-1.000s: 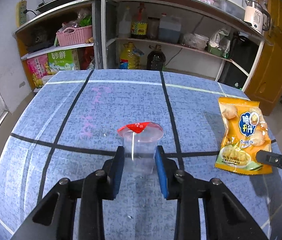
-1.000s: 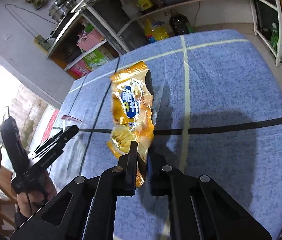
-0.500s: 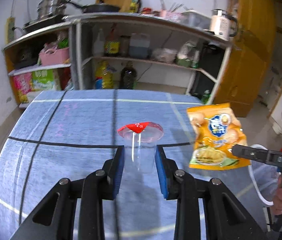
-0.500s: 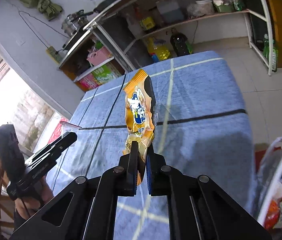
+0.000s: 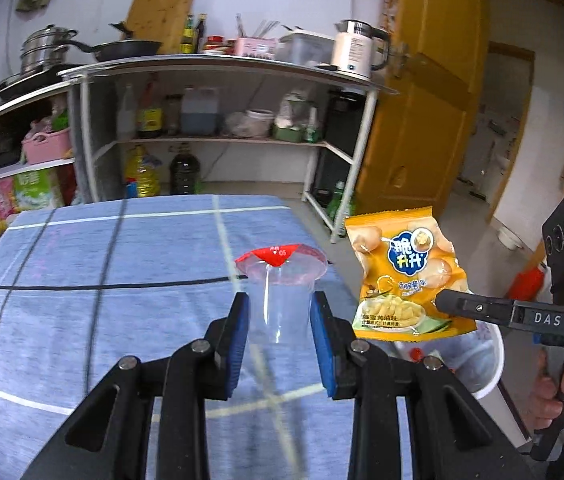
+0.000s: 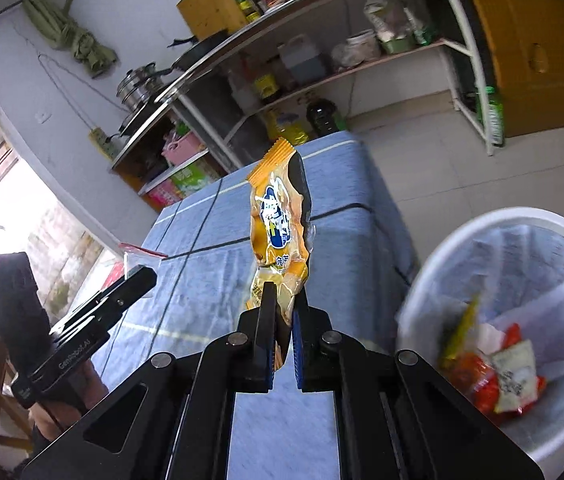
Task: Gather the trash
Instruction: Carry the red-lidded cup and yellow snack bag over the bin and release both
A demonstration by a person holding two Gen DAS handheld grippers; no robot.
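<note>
Clear plastic, one cup [image 5: 278, 308] sits clamped in the left tool [image 5: 280, 330]. The right tool [image 6: 284, 330] pinches one orange snack bag [image 6: 280, 224]; one white bin [image 6: 494, 240] stands right of the blue counter [image 6: 346, 240].

The right gripper [image 6: 282, 312] is clamped on the bottom edge of a yellow snack bag [image 6: 280, 224], which stands up above the blue counter [image 6: 346, 248]. Off the counter's right edge stands a white trash bin [image 6: 442, 248] holding wrappers. The left gripper [image 6: 138, 280], at far left, carries a clear cup [image 6: 134, 256].
</note>
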